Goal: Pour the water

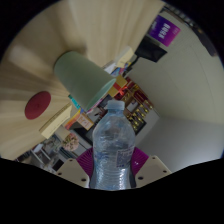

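Gripper view, hand-held gripper clasping unlabelled water bottle

The bottle hid most of both pads, and its bottom was cut off. The shelf things behind were too small to tell.

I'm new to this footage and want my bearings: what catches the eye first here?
A clear water bottle stands out first, held between the gripper fingers and tilted with the whole view. Just beyond its cap sits a pale green cup with its mouth toward the bottle. Left of the cup, a red disc lies on a pale surface.
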`<state>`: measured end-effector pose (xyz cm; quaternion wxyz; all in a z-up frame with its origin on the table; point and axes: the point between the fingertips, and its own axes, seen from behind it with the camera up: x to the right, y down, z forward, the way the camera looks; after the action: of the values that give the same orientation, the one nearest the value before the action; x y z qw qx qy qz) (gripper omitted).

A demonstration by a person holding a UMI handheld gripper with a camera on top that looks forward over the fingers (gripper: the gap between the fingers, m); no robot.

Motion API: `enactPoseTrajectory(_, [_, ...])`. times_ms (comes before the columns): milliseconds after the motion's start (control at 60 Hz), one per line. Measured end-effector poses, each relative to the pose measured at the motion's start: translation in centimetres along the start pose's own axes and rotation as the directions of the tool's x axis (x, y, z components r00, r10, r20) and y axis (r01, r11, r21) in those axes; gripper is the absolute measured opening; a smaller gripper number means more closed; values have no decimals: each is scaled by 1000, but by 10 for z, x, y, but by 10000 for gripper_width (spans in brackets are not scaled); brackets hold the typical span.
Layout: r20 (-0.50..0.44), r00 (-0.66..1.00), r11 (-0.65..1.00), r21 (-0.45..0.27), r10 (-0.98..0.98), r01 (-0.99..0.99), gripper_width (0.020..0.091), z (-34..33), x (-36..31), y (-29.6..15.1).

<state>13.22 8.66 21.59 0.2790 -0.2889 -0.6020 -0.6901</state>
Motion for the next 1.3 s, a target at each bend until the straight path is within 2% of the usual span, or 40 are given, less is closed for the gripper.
enactPoseTrajectory(83, [-17, 996, 996, 11, -90, 90, 462, -3, 5, 0])
enactPoseTrajectory(100, [-15, 995, 995, 13, -101, 101, 462, -29, 5, 9])
enactPoseTrajectory(117, [-10, 994, 994, 17, -105, 106, 465, -2, 8, -2])
enactPoseTrajectory(333, [10, 996, 996, 13, -94, 93, 467, -6, 5, -2])
enactPoseTrajectory(417, [5, 1000, 1000, 6, 8, -8, 462, 0, 4, -2])
enactPoseTrajectory(500, [-8, 968, 968, -11, 252, -252, 465, -1, 10, 6])
enactPoseTrajectory(550, [-36, 873, 874, -13, 486, -487, 463, -3, 20, 11])
enactPoseTrajectory(617, [-83, 625, 627, -13, 776, -779, 461, -14, 25, 28])
enactPoseTrajectory(700, [-134, 273, 280, 37, 953, -959, 462, -3, 25, 48])
enactPoseTrajectory(750, [-162, 55, 65, 58, 985, -996, 462, -7, 14, 57])
enactPoseTrajectory(800, [-110, -124, -121, 29, 986, -992, 461, 12, 5, 57])
enactPoseTrajectory(850, [-86, -332, -330, 35, 939, -943, 461, 7, -21, 40])
enactPoseTrajectory(917, [-60, -516, -518, -29, 854, -855, 461, 27, -37, 32])
enactPoseTrajectory(950, [-62, -602, -604, -20, 796, -797, 463, 17, -70, 14])
enactPoseTrajectory(1033, [-24, -695, -695, -65, 719, -716, 462, 29, -80, 4])
enactPoseTrajectory(1050, [-26, -704, -704, -65, 710, -708, 463, 39, -91, -17])
enactPoseTrajectory(1067, [-26, -704, -703, -73, 710, -707, 463, 30, -93, -3])
enactPoseTrajectory(1150, [-44, -675, -676, -98, 736, -731, 463, 42, -106, -21])
enactPoseTrajectory(1167, [-39, -668, -668, -102, 743, -737, 461, 31, -114, -13])
enactPoseTrajectory(1300, [17, -636, -628, -135, 772, -766, 465, 29, -120, -39])
